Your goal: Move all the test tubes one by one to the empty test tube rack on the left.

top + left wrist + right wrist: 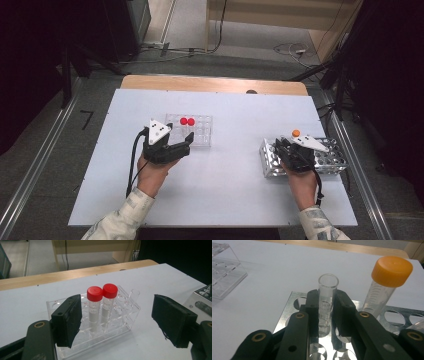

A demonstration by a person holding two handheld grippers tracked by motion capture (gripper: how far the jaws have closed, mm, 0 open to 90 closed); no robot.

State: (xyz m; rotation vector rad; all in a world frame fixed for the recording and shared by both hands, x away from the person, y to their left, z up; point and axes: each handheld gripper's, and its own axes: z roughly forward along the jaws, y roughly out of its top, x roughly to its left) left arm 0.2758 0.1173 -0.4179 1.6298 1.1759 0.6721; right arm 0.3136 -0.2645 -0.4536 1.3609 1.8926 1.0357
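Observation:
Two red-capped tubes (102,302) stand upright side by side in a clear plastic rack (117,322) near the table's middle (189,121). My left gripper (116,322) stands open just in front of that rack, nothing between its jaws. At the right, my right gripper (326,312) is shut on an open clear glass tube (327,290) that stands in a hole of the metal rack (294,298). An orange-capped tube (384,285) stands tilted in the same rack, just right of the held tube (296,133).
The white table top (220,175) lies on a wooden board (215,83) whose far edge shows behind it. The metal rack (270,160) sits near the table's right edge. Cables lie on the floor beyond.

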